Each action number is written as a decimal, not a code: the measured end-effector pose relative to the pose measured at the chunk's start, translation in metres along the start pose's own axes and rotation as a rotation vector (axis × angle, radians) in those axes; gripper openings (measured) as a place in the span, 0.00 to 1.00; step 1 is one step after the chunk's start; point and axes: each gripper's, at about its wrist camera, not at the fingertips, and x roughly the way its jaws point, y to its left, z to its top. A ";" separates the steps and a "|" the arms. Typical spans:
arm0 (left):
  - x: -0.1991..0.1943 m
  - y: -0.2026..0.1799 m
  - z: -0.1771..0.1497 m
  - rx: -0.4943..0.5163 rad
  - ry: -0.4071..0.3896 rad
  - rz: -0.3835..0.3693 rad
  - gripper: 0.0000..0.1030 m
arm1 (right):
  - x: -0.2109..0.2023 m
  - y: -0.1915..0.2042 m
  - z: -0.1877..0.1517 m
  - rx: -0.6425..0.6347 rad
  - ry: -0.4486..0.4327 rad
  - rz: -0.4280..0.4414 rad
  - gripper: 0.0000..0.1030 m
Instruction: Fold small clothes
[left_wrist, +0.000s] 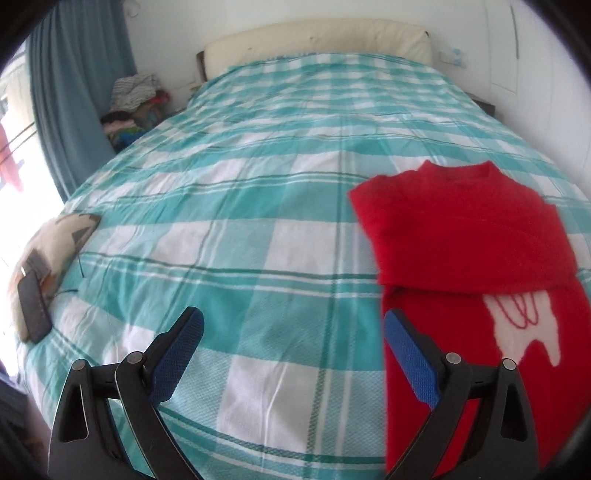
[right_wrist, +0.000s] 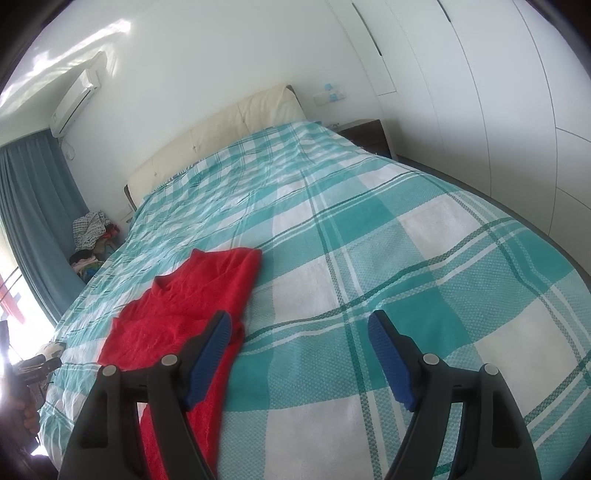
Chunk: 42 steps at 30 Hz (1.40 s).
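Observation:
A small red sweater (left_wrist: 469, 236) lies on the teal and white checked bedspread (left_wrist: 258, 184), its sleeves folded across the chest and a white animal shape on its lower part. In the left wrist view it lies to the right, behind the right finger. My left gripper (left_wrist: 293, 325) is open and empty above the bedspread, at the sweater's left edge. In the right wrist view the sweater (right_wrist: 184, 306) lies at the left, partly behind the left finger. My right gripper (right_wrist: 299, 328) is open and empty above the bedspread (right_wrist: 406, 240), to the right of the sweater.
A patterned cushion (left_wrist: 51, 243) with a dark phone-like object (left_wrist: 33, 302) on it lies at the bed's left edge. A pile of clothes (left_wrist: 133, 107) sits by the blue curtain (left_wrist: 74, 92). A cream headboard (left_wrist: 317, 40) is at the far end. White wardrobes (right_wrist: 498, 110) stand on the right.

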 end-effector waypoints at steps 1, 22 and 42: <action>0.010 0.009 -0.007 -0.047 0.016 0.006 0.96 | 0.003 0.001 -0.002 -0.009 0.006 -0.013 0.74; 0.062 0.038 -0.046 -0.223 0.114 0.021 0.96 | 0.028 -0.007 -0.019 -0.059 0.083 -0.133 0.74; 0.068 0.037 -0.047 -0.211 0.133 0.026 0.98 | 0.027 -0.008 -0.017 -0.030 0.079 -0.122 0.74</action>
